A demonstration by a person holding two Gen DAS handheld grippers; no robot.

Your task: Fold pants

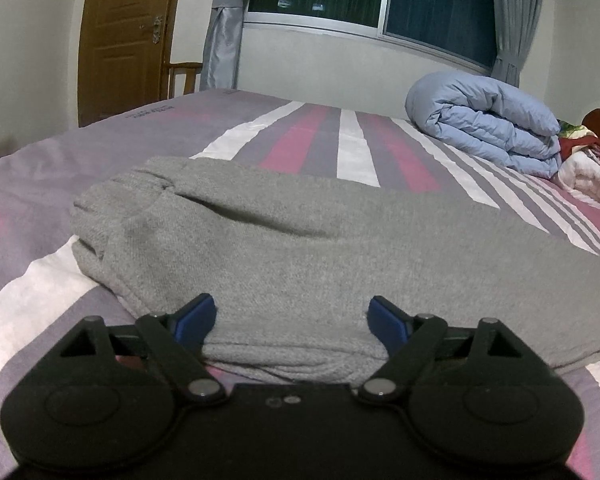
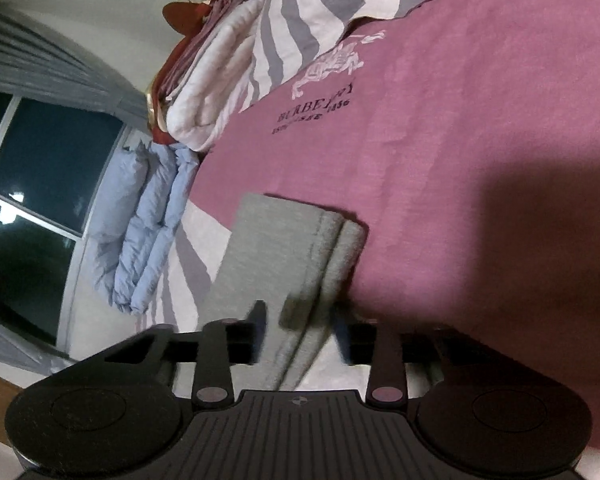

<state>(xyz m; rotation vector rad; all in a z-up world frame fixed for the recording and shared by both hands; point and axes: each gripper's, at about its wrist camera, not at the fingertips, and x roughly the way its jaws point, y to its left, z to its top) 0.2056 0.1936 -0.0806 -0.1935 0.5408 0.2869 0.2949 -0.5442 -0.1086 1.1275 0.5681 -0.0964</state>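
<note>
Grey knit pants (image 1: 284, 248) lie folded lengthwise on the striped bed. In the left wrist view, my left gripper (image 1: 292, 316) is open, its blue pads either side of the near edge of the waist end, with cloth between them. In the right wrist view the leg end of the pants (image 2: 292, 248) lies on the pink sheet, two hems side by side. My right gripper (image 2: 300, 320) is open, blurred, its fingers straddling the legs just short of the hems.
A rolled light-blue duvet (image 1: 488, 120) and a white folded blanket (image 1: 588, 180) lie at the head of the bed. A striped pillow (image 2: 312, 12) lies beyond the pink sheet (image 2: 480, 120). A door, chairs and a curtained window stand past the bed.
</note>
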